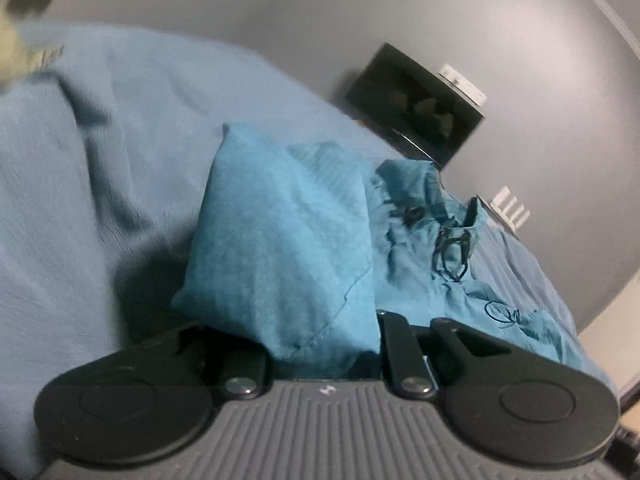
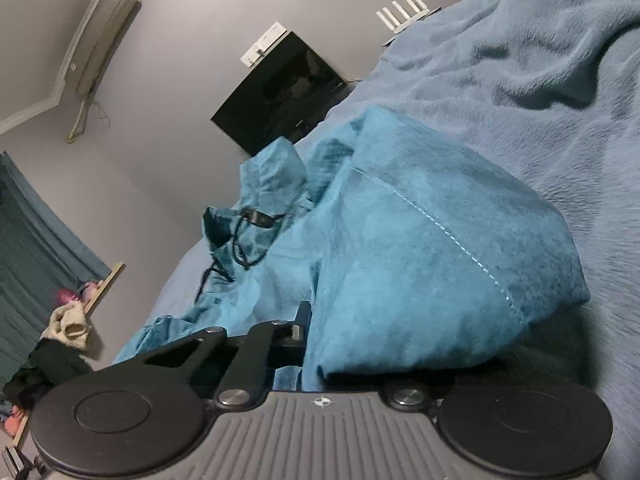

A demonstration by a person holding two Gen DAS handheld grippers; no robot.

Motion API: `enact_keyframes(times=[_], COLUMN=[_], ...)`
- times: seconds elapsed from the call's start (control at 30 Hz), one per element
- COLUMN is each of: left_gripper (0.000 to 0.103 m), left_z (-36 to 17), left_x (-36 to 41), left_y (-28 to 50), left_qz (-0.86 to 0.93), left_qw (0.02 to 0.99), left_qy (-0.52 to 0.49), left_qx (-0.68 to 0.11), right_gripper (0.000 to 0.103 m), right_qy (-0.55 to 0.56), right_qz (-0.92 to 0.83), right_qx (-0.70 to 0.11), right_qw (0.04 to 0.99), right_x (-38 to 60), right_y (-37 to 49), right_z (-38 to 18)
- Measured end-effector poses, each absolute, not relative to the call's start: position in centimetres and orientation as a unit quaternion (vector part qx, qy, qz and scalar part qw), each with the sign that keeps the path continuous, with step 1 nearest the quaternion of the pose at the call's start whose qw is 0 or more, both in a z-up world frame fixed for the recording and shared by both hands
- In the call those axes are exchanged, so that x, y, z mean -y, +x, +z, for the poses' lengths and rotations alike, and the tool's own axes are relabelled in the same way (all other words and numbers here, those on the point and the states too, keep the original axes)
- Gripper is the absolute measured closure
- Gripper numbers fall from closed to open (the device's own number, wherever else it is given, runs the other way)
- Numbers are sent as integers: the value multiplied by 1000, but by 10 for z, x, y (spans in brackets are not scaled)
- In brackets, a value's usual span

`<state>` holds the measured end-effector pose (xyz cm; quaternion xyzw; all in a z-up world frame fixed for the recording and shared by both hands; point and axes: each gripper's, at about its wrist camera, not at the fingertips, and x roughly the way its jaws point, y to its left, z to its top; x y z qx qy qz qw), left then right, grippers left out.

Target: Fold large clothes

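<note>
left tongs point(image 1: 320, 356): clamped on teal garment point(image 1: 288, 240) | right tongs point(image 2: 316, 360): clamped on it, tilted down

Garment: we see one large teal garment point(image 1: 288, 240), soft matte cloth, lying on the bed.
Near end: a lifted fold point(image 2: 432, 264) stands up from the bed, bunched and rounded, and fills the middle of both wrist views.
Seam: a pale stitched line point(image 2: 440, 232) runs slantwise across that fold.
Far end: the rest lies crumpled and low towards the wall, with a raised collar or hood part point(image 2: 272, 172); we cannot tell which.
Cords: thin black drawstrings point(image 1: 452, 248) loop loose over the crumpled part.
Fold state: not flat, not yet squared.
</note>
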<state>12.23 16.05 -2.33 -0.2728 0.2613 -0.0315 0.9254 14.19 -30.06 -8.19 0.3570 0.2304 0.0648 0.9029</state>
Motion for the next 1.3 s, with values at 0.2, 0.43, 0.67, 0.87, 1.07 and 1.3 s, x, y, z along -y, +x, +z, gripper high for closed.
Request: enact_keyframes(times=[0.2,0.43,0.67,0.87,1.07,1.3], left_gripper=[92,92,72,54,20,14], left_z=[13,30,22,47,86,99], left_x=[-170,-190,-212,-216,-231,-200], left_y=[59,-15,-32,-32,-60,-33], left_qz=[-51,-74,-76,-40,77,-11], left_qw=[928,920,897,910,954,959], left_qy=[-235,-228,-245,-197,-135,-86], left_qx=[-284,-311,-360,-364,-257,-271], right_gripper=[90,89,57,30,18,26], right_qy=[319,292,277,249,126,8], right_qz=[90,137,104,58,3,81], right_qx=[-264,-284,-304,-261,-190,-208], right_qw=[906,903,906,931,974,975], right_x=[309,316,342,373,381,317], right_y=[84,12,-25,-68,-80,-39], right_z=[-44,-9,6,26,70,71])
